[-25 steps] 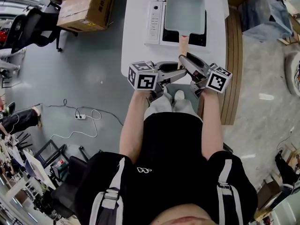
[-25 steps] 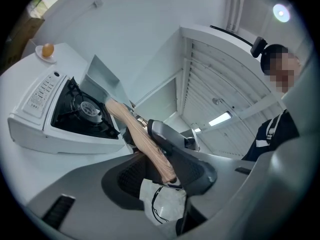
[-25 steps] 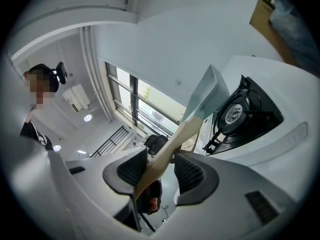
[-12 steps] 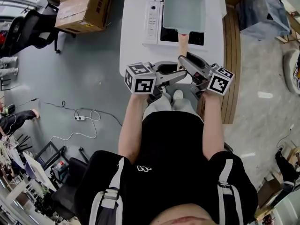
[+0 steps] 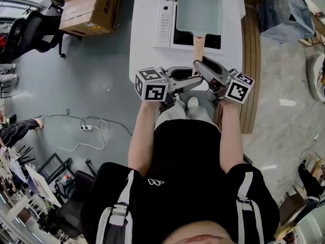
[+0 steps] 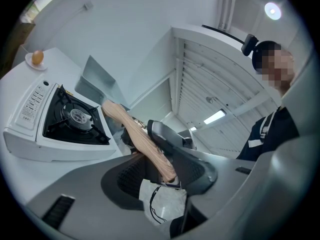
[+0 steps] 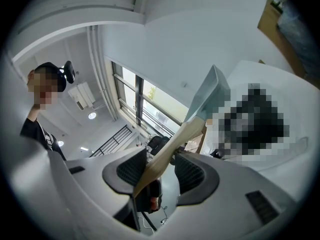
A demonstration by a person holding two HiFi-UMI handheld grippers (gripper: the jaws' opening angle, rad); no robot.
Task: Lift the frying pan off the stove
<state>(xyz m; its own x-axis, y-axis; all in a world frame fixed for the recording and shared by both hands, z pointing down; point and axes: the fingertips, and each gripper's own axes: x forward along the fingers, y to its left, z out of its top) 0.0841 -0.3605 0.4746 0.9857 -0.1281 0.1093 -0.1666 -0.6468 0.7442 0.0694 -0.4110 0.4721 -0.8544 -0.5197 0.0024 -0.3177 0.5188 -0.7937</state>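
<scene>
Clamping the wooden handle (image 5: 198, 47) with both tongs. On the left, closing the left gripper (image 6: 156, 170) across the handle's butt end, with jaws set wide to take its breadth and a pad pressed to each side. On the right, pinching the same handle with the right gripper (image 7: 159, 170), taking it deeper between closed jaws. Doubling up most likely to steady a long lever: carrying the frying pan (image 5: 200, 6) tilted at the far end, seemingly raised clear of the stove (image 5: 167, 22) and hovering over its far half, with the black burner bare beneath, above the white table (image 5: 147, 55).

Around, from the left: leaving a cardboard box (image 5: 94, 9) and a loose cable (image 5: 96, 128) on the floor, well apart from the table. Minding a small plate (image 6: 36, 63) with something round and orange-brown on it, near the stove's far left corner, likeliest to be struck by a swing that way. Noting wooden slats (image 5: 251, 70) just beside the table's right edge and a blue-grey bag (image 5: 289, 14) beyond. Finding nothing pressed against the pan's sides.
</scene>
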